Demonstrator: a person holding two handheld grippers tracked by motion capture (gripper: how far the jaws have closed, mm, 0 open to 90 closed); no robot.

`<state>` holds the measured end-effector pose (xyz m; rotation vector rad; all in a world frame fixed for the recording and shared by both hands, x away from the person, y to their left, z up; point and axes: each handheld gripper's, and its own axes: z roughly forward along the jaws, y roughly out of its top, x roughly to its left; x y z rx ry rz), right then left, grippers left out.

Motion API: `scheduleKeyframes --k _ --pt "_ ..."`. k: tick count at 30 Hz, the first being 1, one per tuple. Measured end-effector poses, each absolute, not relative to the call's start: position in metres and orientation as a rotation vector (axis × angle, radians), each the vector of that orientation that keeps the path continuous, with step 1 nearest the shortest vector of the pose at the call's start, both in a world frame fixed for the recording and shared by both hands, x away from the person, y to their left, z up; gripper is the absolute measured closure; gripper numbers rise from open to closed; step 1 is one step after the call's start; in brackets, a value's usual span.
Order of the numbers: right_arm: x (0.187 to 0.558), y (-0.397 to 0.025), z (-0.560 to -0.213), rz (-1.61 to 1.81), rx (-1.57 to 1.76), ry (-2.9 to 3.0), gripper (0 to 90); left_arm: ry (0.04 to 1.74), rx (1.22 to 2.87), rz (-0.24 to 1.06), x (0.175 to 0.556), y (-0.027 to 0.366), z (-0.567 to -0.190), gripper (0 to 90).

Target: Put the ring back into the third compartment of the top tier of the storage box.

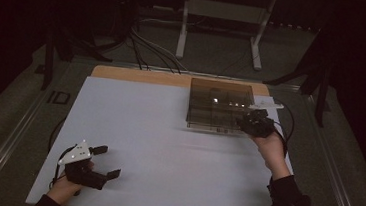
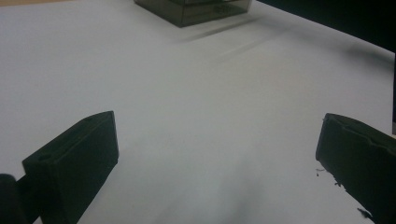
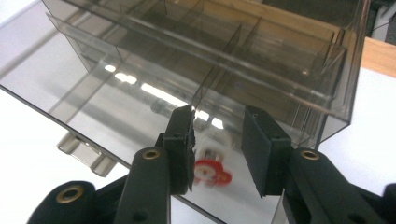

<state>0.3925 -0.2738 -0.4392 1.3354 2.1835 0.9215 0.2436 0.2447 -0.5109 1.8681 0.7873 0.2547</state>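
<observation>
high view, box: smoked clear organiser box (image 1: 219, 106) lies flat at the far right of the white table (image 1: 167, 147), its long sides running left to right, lid apparently down.
high view, right gripper: right gripper (image 1: 252, 124) sits at the box's near right corner, touching or just beside it.
high view, left gripper: left gripper (image 1: 106, 161) rests low near the table's near left corner, well apart from the box, fingers spread.
left gripper view: fingers (image 2: 74, 163) wide open with nothing between them; bare table ahead, box (image 2: 196, 9) far off.
right gripper view, fingers: fingers (image 3: 182, 144) parted a little, straddling a small red and white piece (image 3: 211, 170); whether it lies inside the box or outside its wall i cannot tell, and no grip shows.
right gripper view, box: dividers (image 3: 224, 60) run away from the camera.
progress: early, by my judgement; reach made, grasp not yet closed.
</observation>
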Motion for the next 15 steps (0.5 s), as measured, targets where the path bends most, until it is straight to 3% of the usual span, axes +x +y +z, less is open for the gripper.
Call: scheduleKeyframes --k 6,15 --pt "0.389 -0.275 -0.429 0.968 1.333 2.162 58.5 0.787 1.868 0.256 0.244 0.245 -0.511 0.0" --pt "0.376 -0.262 -0.417 1.014 1.275 2.178 42.6 0.785 1.87 0.256 0.244 0.245 -0.511 0.0"
